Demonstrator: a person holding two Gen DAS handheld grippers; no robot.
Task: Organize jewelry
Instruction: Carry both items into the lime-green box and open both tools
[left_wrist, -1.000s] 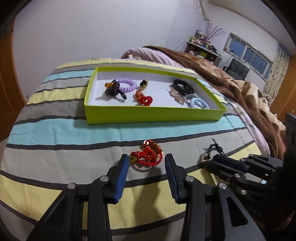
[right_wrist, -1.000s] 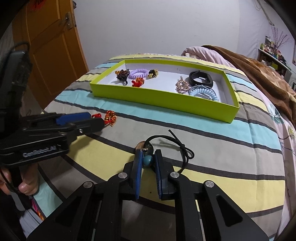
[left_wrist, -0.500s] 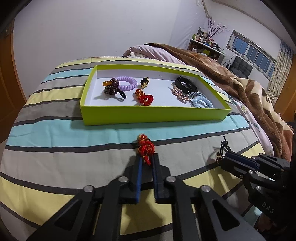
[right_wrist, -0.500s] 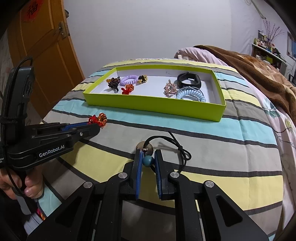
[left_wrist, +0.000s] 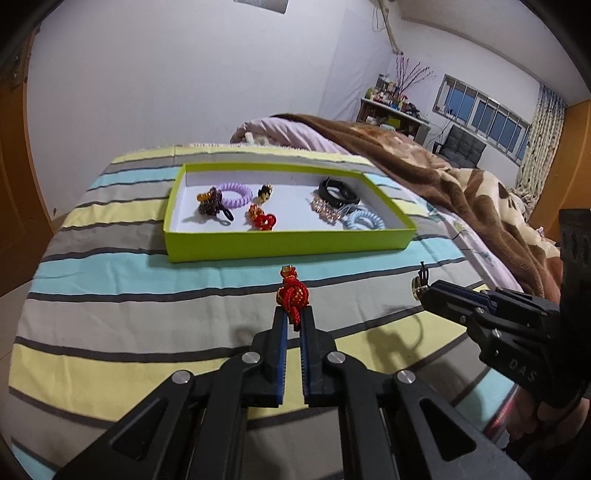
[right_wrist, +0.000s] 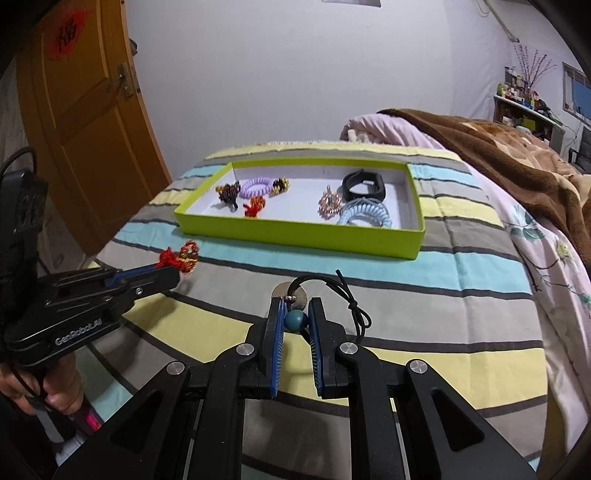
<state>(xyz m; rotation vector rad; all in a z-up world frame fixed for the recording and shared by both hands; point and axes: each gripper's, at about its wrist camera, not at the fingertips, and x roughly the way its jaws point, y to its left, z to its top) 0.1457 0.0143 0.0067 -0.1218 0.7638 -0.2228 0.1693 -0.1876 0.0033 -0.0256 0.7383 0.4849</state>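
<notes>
A red knotted charm (left_wrist: 292, 295) with gold beads is lifted above the striped bed, near the green box (left_wrist: 288, 243). A black cord necklace (right_wrist: 325, 291) with a teal bead (right_wrist: 296, 320) and a round metal pendant (right_wrist: 291, 293) hangs to its right.

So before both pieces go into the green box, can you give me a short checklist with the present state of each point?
1. Left gripper shut on the red knot charm: ok.
2. Right gripper shut on the teal bead of the black cord necklace: ok.
3. Charm lifted off the striped bedsheet: ok, shadow below it.
4. Cord free of the sheet: cannot tell, its loop hangs loose.
5. Green box has bare floor in the middle: ok.
6. Grippers apart from each other: ok.
</notes>
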